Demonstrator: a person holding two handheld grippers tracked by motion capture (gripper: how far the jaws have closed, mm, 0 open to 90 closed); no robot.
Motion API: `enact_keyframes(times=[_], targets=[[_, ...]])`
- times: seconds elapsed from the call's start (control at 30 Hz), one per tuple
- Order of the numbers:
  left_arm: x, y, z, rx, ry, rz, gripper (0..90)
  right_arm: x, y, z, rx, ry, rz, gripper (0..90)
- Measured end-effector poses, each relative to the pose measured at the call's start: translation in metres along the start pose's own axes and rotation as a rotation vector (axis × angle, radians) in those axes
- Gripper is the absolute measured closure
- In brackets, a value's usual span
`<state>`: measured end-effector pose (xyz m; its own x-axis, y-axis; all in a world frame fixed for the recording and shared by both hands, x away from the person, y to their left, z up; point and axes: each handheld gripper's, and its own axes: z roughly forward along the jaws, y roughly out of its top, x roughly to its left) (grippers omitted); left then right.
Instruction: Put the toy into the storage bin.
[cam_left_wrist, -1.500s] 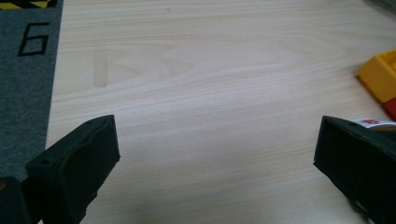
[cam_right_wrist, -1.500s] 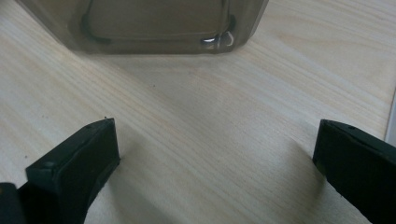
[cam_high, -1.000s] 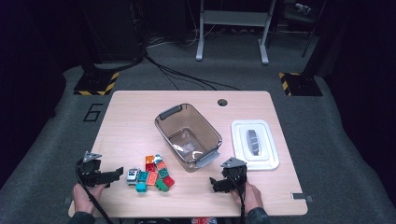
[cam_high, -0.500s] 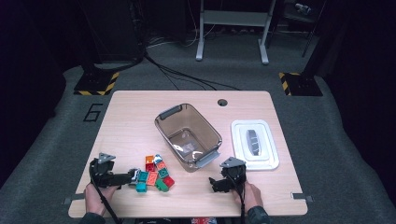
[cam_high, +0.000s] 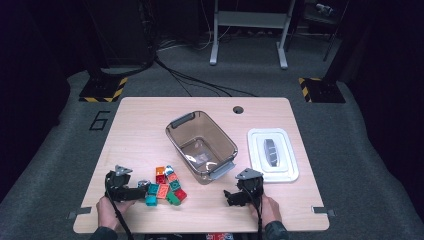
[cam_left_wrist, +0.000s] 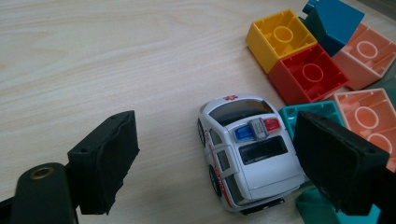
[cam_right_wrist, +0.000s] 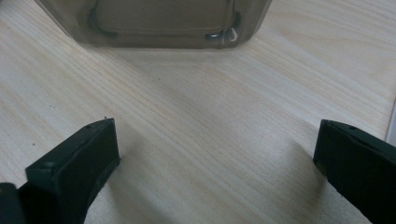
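A small white toy car (cam_left_wrist: 247, 154) with blue and red roof lights stands on the table at the left edge of a pile of coloured blocks (cam_high: 167, 186). My left gripper (cam_left_wrist: 219, 163) has the car between its jaws, which have just been closing. The left pad (cam_left_wrist: 105, 163) is still well apart from the car and the right pad (cam_left_wrist: 336, 163) is close against the car's side. In the high view the left gripper (cam_high: 142, 192) lies low at the front left. My right gripper (cam_right_wrist: 215, 158) stands open over bare wood in front of the bin (cam_right_wrist: 159, 23).
A clear brown bin (cam_high: 172, 137) sits mid-table, and a white lid (cam_high: 257, 140) lies to its right. Yellow (cam_left_wrist: 278, 37), red (cam_left_wrist: 308, 72), teal and orange blocks crowd right behind the car. My right gripper (cam_high: 231, 196) is at the front right.
My left gripper has slid right along the table up to the block pile and around the toy car. Its jaws stand narrower than before. The right gripper has stayed put.
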<state>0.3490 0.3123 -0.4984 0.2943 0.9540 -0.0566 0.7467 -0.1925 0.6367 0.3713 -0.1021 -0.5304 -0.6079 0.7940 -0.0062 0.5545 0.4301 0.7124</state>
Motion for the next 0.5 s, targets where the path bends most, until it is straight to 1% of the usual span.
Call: enact_keyframes(times=[0.03,0.1,0.17,0.2,0.23,0.3,0.33,0.37,0.4,0.43,0.5], targets=[[0.0011,-0.0011,0.0005,0.005,-0.022,0.0,18.0,0.0,0.0,0.0,0.0,0.0,-0.001,0.0],[0.0025,-0.0026,0.001,-0.003,-0.055,-0.007,24.2,0.0002,0.0,0.0,0.0,-0.001,0.0,0.0],[0.0023,-0.0029,0.0014,-0.009,-0.068,-0.008,28.0,-0.0002,-0.0001,-0.0001,0.001,0.001,-0.005,0.0],[0.0021,-0.0028,0.0008,-0.002,-0.072,-0.002,30.1,-0.0001,0.0,-0.0001,0.001,0.001,-0.004,0.0],[0.0021,-0.0027,0.0012,-0.007,-0.078,0.0,31.6,-0.0002,0.0,-0.0001,0.001,0.001,-0.005,0.0],[0.0027,-0.0024,0.0013,0.003,-0.083,0.012,34.3,-0.0001,0.0,-0.0001,0.001,0.001,-0.004,0.0],[0.003,-0.0026,0.0016,0.006,-0.085,0.014,35.4,-0.0002,0.0,-0.0001,0.001,0.001,-0.005,0.0],[0.0039,-0.0026,0.0019,0.007,-0.097,0.01,36.7,-0.0002,0.0,-0.0001,0.001,0.001,-0.005,0.0],[0.0048,-0.0021,0.0017,0.014,-0.104,0.016,38.6,-0.0001,0.0,-0.0001,0.001,0.001,-0.004,0.0],[0.0047,-0.0016,0.0014,0.014,-0.103,0.017,40.1,-0.0002,0.0,-0.0001,0.001,0.001,-0.005,0.0],[0.0046,-0.0005,0.0012,0.017,-0.11,0.031,43.4,-0.0002,0.0,-0.0001,0.001,0.001,-0.006,0.0]])
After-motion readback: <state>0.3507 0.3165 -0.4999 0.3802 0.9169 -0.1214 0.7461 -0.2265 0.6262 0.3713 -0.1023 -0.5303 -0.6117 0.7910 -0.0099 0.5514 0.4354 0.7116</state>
